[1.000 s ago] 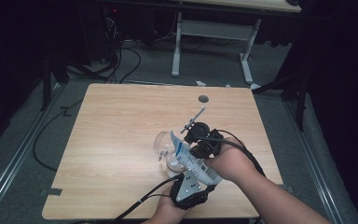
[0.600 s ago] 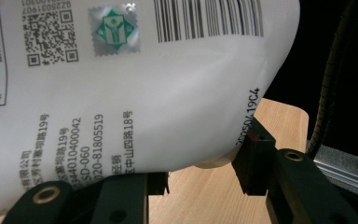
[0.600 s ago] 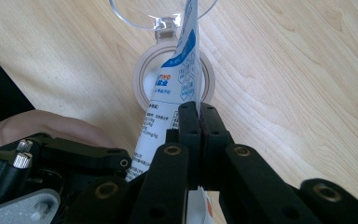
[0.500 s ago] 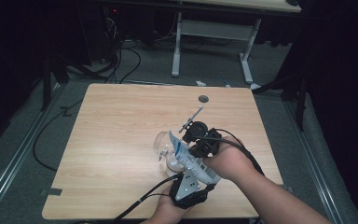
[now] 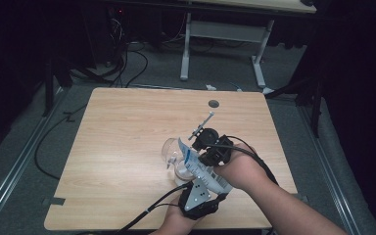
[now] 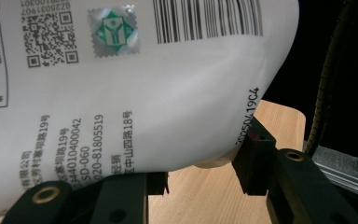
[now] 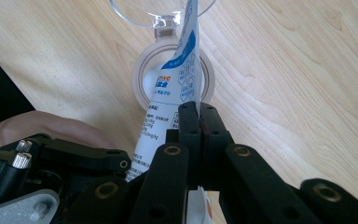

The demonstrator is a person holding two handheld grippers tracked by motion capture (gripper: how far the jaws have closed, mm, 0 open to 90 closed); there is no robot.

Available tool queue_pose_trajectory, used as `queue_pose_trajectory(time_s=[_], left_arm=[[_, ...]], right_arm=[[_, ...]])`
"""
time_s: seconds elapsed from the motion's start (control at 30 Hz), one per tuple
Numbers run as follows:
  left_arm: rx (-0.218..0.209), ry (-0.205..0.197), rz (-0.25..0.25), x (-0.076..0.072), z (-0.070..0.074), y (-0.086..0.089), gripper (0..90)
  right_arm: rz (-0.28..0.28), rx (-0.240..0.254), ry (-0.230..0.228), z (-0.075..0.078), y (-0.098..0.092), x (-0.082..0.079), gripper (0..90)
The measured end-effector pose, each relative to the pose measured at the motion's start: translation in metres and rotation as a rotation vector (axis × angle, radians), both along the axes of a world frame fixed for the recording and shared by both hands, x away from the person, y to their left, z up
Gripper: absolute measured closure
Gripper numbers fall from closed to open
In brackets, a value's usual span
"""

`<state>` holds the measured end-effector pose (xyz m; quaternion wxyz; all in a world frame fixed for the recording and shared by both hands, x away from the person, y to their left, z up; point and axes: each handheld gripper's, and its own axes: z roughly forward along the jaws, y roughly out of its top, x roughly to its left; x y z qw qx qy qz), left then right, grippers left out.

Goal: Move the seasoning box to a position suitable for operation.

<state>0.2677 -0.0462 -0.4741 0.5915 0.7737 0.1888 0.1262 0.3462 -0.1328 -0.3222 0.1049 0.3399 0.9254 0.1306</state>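
Right gripper (image 7: 199, 112) clamped flat on the top seam of a white pouch (image 6: 121, 84), jaws pressed together with the thin edge pinched between them. Left gripper (image 6: 200, 177) grasping the same pouch lower down, its bulging belly wedged between the two black jaws. Pouch held tilted just above the wooden table (image 5: 127, 127), near its front edge, directly over a clear round jar (image 7: 172, 70) with a hinged transparent lid (image 7: 140, 11) flipped open. Printed on the pouch's back: a barcode, a QR code, a silvery holographic sticker with a green emblem, small Chinese address text ending in "19号" and "18号", the digits "020-81805519", and a stamped code that looks like "19C4" along the seam. Front side in blue and white, letters "WO" legible in the right gripper view, remaining print too small to read. Both forearms entering from the bottom of the high view, hands (image 5: 242, 169) close together.
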Motion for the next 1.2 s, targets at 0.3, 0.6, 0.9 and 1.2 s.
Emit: queue_pose_trajectory(time_s=[0.3,0.6,0.9,1.2], left_arm=[[-0.009,0.008,0.000,0.0004,-0.0008,-0.0005,61.3],[-0.011,0.008,-0.004,0.0003,-0.0007,-0.0004,61.2],[-0.015,0.010,-0.002,0.0006,-0.0005,-0.0002,61.1],[-0.019,0.006,-0.001,0.0005,0.0000,0.0001,61.1]], right_arm=[[0.002,-0.005,0.001,-0.0016,0.0004,0.0012,90.0],[0.001,-0.003,0.002,-0.0019,0.0004,0.0008,89.9],[0.003,0.000,0.002,-0.0021,0.0008,0.0017,90.0],[0.002,-0.002,0.000,-0.0011,0.0010,0.0016,89.9]])
